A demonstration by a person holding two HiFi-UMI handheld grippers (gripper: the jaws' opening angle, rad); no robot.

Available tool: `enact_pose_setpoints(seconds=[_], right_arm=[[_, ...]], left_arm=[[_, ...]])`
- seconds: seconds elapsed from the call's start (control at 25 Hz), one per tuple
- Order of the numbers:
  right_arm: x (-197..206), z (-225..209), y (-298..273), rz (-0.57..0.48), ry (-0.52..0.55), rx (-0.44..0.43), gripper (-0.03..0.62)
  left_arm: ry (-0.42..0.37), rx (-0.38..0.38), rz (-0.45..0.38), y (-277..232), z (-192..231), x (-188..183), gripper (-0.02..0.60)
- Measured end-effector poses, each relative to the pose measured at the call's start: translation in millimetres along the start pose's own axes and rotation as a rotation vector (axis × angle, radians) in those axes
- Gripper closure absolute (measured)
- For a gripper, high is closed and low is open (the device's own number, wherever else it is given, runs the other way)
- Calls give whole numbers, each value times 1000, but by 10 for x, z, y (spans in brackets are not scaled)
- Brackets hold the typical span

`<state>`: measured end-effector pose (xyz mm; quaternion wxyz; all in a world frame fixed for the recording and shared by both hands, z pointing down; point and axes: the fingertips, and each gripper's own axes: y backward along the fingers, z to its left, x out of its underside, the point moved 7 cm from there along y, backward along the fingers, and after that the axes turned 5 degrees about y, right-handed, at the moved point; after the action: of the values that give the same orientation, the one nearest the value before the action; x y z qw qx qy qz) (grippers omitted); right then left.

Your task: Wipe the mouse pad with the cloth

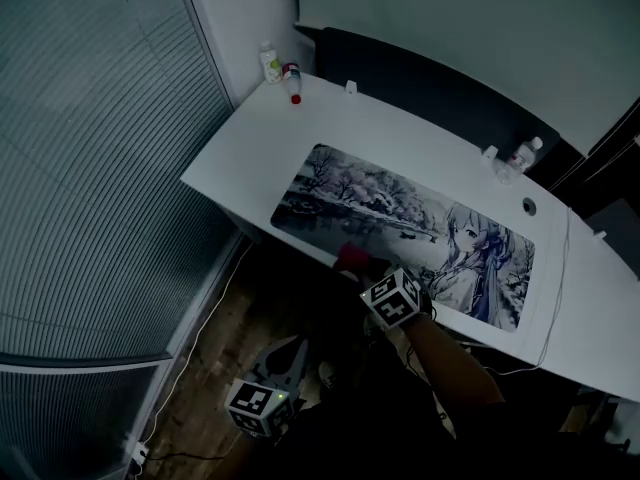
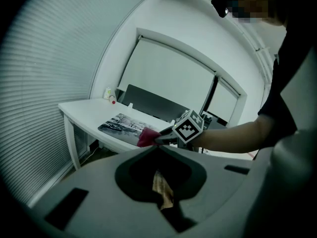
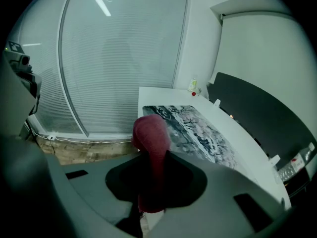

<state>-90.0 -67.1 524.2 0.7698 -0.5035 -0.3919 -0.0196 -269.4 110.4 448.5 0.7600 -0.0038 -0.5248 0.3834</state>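
**While the cloth sits at the pad's near edge**

A white bench (image 1: 300, 128) stands by slatted blinds (image 1: 90, 148), with the printed mouse pad (image 1: 400, 218) flat on it. The right gripper (image 1: 368, 271), arm outstretched, pinches the red cloth (image 1: 352, 258) at the pad's front edge. The left gripper (image 1: 288, 360) hangs low over the wooden floor (image 1: 215, 368), jaws together.

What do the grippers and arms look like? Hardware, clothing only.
The left gripper and right gripper have grey moulded bodies with a dark spade-shaped opening; each carries a white cube with black square markers. No cables show on them. The right arm has a dark short sleeve, forearm bare.
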Motion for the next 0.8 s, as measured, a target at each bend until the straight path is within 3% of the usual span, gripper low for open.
enact_pose_setpoints(seconds=[0.32,0.8], right_arm=[[-161,179,-184,13,15,-34,511],[-226,-316,-794,82,19,-101,511]], left_arm=[[24,0,4,44,125,30,577],[50,-42,23,-474,457,-361,577]])
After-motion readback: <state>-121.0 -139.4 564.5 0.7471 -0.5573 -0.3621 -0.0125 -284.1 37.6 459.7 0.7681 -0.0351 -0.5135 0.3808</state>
